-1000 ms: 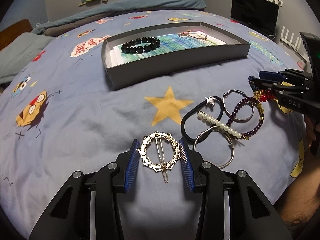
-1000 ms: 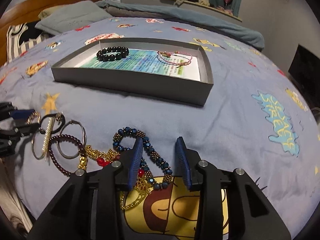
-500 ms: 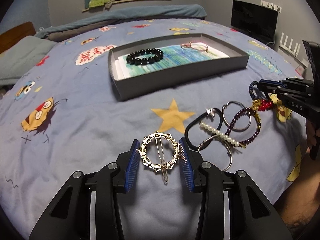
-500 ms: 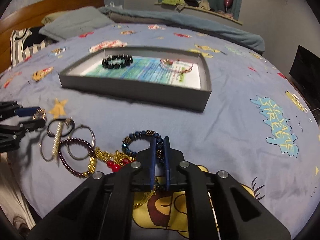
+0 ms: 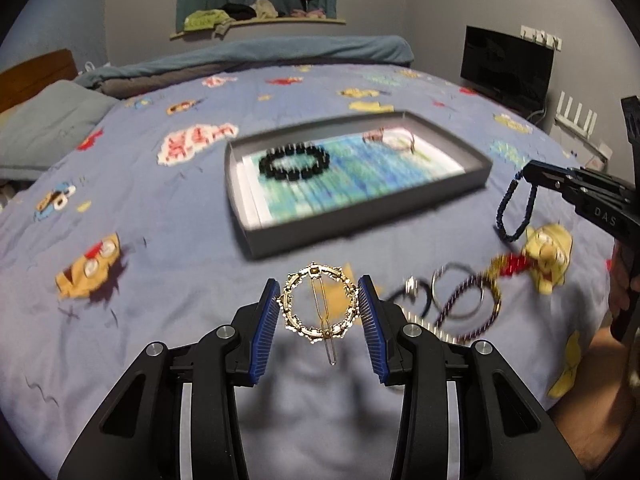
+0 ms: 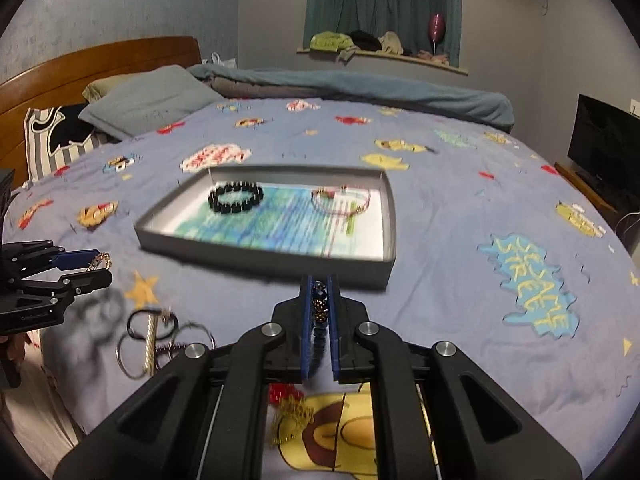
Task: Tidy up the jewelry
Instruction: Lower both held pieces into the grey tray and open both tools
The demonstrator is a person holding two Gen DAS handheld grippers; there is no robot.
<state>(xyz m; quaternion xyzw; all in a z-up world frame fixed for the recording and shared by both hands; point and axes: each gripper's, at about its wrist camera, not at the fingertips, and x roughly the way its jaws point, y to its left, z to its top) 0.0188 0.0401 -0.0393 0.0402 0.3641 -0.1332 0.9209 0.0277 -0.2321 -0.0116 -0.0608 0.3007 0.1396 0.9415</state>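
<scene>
My left gripper point(image 5: 319, 312) is shut on a round gold hair clip point(image 5: 319, 307) and holds it above the bedspread. My right gripper point(image 6: 319, 312) is shut on a blue beaded bracelet point(image 6: 319, 320); in the left wrist view the bracelet point(image 5: 515, 210) hangs from it. A grey tray point(image 5: 360, 222) lies ahead, also in the right wrist view point(image 6: 264, 256), with a black bead bracelet point(image 5: 294, 164) and a thin pink bracelet point(image 6: 340, 200) in it. A pile of loose jewelry point(image 5: 460, 300) lies on the bed, also in the right wrist view point(image 6: 156, 336).
A red and gold piece point(image 6: 290, 404) lies under my right gripper. The bed has a blue cartoon bedspread point(image 6: 460, 240), pillows point(image 6: 148, 100) at the far left and a black monitor point(image 5: 506, 66) beyond its right side.
Both grippers rose from the bedspread. The left lifted the gold clip. The right closed on the blue bracelet and lifted it. The tray now looks farther below.
</scene>
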